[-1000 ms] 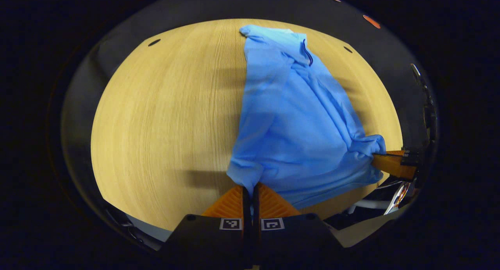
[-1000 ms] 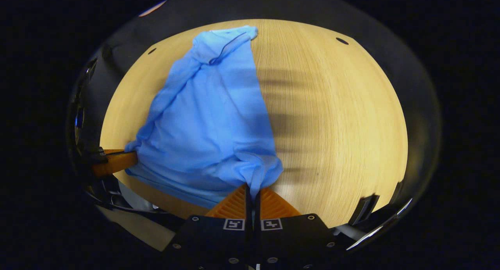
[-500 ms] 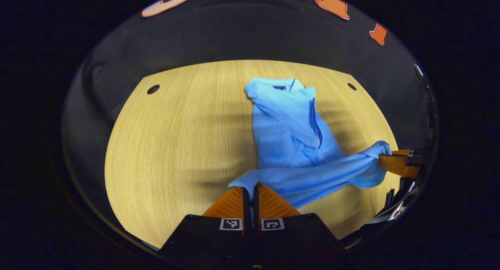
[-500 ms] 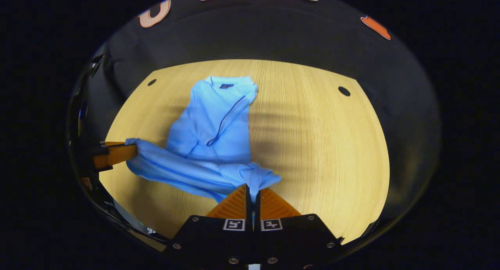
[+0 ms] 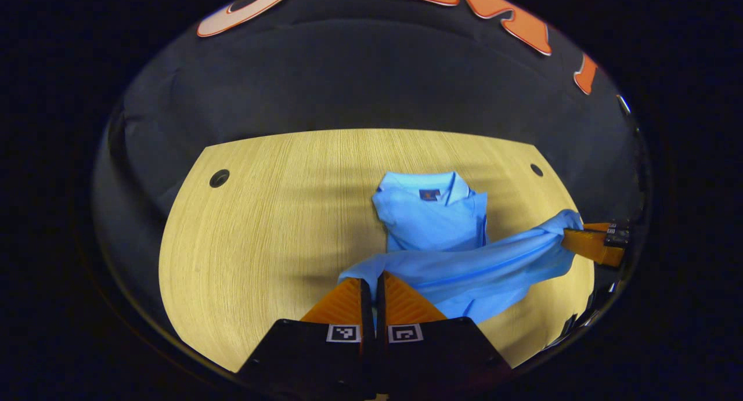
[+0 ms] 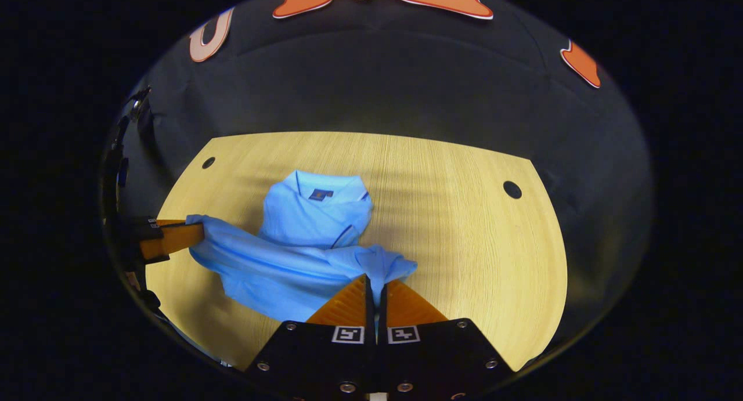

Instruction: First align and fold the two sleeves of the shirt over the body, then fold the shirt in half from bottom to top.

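Table (image 5: pixel 261 215): both claws pinch shirt (image 5: pixel 432 218) hem.

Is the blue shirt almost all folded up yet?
Nearly. The sleeves look already tucked over the body of the shirt, which lies narrow on the table. In hand: the left gripper and right gripper each pinch a bottom corner, holding the hem up near the collar. Left: lay the hem down by the collar and let go.
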Demonstrator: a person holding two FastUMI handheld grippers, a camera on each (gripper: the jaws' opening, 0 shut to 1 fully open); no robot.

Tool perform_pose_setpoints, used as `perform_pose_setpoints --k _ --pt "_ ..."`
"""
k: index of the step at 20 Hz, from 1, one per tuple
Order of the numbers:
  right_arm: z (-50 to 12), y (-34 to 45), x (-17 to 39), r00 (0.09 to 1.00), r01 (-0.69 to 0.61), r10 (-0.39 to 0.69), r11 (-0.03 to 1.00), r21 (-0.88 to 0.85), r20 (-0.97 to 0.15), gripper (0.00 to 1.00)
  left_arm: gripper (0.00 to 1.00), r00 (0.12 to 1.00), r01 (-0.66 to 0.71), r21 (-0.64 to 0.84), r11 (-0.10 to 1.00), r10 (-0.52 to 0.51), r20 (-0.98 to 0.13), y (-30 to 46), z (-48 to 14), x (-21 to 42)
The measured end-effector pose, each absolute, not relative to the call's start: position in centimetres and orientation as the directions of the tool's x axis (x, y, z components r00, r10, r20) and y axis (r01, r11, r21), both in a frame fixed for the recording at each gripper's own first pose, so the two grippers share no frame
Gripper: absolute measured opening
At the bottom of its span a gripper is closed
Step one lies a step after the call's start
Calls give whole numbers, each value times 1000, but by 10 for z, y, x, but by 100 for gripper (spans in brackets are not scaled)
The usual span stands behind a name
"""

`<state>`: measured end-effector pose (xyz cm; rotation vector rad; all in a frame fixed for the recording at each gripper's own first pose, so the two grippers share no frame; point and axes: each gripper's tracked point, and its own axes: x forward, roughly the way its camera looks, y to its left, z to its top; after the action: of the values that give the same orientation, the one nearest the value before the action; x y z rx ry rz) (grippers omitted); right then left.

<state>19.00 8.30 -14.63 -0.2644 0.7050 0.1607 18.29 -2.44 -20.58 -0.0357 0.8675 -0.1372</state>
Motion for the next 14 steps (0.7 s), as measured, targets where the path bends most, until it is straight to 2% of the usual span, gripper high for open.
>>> perform_pose_setpoints --k 7,11,12,14 --pt "-162 105 263 753 -215 41 959 -186 -656 0 4 651 103 -51 993 -106 -751 -9 -230 261" --pt "-187 105 283 730 -157 5 974 -161 -683 2 4 640 124 -36 992 -108 -761 -7 -250 280" --pt "-187 104 282 724 -151 0 976 -159 -689 3 5 639 125 -38 991 -110 -761 -8 -251 279" --pt "-188 107 285 720 -138 -2 980 -145 -694 12 17 658 113 -17 993 -88 -748 -4 -251 285"
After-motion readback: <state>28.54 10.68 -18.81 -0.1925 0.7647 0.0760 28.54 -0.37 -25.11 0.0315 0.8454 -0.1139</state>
